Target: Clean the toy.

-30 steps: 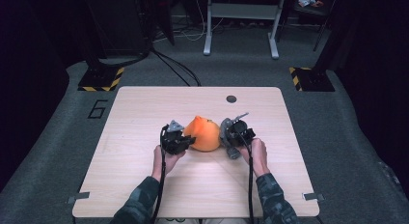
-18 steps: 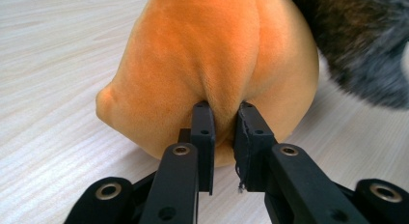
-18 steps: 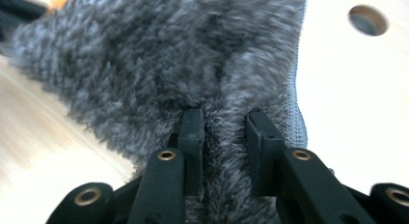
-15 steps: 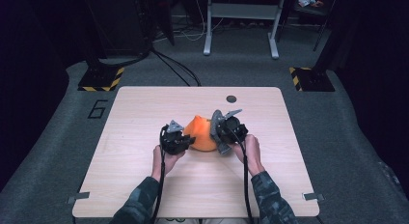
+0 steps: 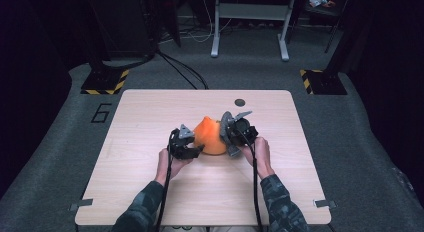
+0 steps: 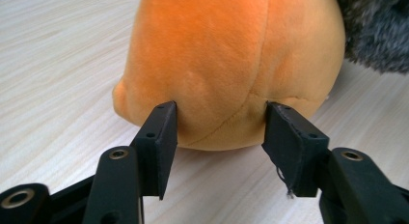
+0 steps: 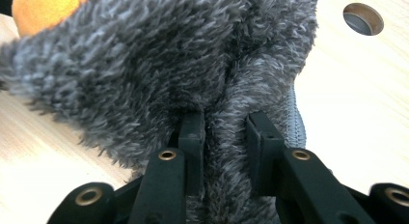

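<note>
An orange plush toy [image 5: 211,138] with a grey furry part [image 7: 159,55] sits at the middle of the wooden table [image 5: 145,117]. My left gripper [image 5: 199,150] is at the toy's left side. Its jaws have just been opening and now stand apart, with the toy's orange lower bulge [image 6: 226,64] between their tips [image 6: 222,109]. My right gripper [image 5: 228,140] is at the toy's right side, shut on a fold of the grey fur [image 7: 225,120]. A bit of orange [image 7: 43,7] shows beyond the fur.
A round hole [image 5: 240,102] lies in the tabletop behind the toy, and appears again [image 7: 363,18] in the right gripper view. Bare wood surrounds the toy on all sides. Dark floor, cables and stand legs lie beyond the far edge.
The right gripper has shifted left and a little up against the toy, drawing its top into a peak. The left hand has stayed where it was.
</note>
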The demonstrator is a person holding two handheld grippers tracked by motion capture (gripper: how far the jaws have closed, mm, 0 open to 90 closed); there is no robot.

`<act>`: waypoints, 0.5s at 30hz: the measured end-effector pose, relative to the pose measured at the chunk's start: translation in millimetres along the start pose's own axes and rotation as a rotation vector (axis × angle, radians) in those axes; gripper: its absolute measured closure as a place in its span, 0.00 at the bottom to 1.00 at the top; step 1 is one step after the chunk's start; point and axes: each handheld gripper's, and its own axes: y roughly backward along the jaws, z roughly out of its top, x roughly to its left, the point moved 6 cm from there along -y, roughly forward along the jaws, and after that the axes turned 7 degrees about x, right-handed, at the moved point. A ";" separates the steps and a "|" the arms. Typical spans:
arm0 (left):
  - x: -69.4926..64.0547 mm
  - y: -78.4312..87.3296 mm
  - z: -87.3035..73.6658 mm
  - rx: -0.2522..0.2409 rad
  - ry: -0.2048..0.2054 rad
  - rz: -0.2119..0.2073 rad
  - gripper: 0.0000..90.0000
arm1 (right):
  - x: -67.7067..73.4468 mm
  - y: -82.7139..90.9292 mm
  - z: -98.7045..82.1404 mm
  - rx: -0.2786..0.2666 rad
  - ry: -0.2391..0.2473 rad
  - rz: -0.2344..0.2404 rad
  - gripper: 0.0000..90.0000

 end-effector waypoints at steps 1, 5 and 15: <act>-1.0 -1.5 0.4 -0.001 -0.007 0.008 0.57 | -0.4 0.3 -0.3 0.003 0.000 0.003 0.79; -2.4 -2.2 1.5 -0.011 0.009 0.002 0.76 | -2.7 0.5 -1.5 -0.004 -0.010 -0.009 0.79; -7.2 8.0 6.1 -0.034 0.102 -0.071 0.91 | -9.1 17.7 -4.4 -0.041 -0.035 -0.013 0.79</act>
